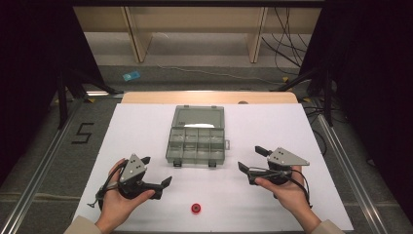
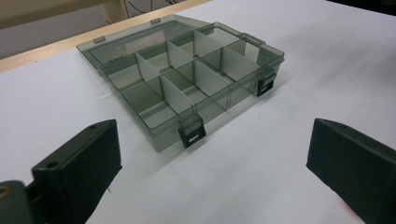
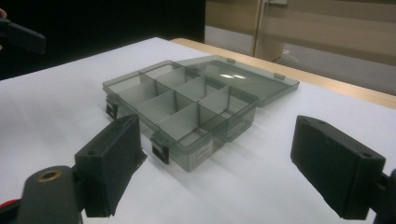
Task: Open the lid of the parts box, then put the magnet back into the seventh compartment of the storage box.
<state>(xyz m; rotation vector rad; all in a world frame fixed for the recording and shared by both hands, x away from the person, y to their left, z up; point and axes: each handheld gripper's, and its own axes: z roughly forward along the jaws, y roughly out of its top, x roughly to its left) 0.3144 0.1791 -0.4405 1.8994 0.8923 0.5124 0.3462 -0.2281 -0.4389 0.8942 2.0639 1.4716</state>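
Organizer box (image 1: 197, 141) sits mid-counter w/ lid flat open & compartments empty, both hand-held grippers apart and holding nothing, so left hand-held gripper (image 1: 158, 171) should drop near-right onto red spool (image 1: 196, 208), squarely, w/o nudging it; right hand-held gripper (image 1: 251, 158) waits.

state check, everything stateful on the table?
Box: open, compartments look empty.
Lid: folded back flat on the table.
Latches: undone, hanging at the front wall.
Red part: loose on the table, untouched.
Left gripper: open, holding nothing.
Right gripper: open, holding nothing.
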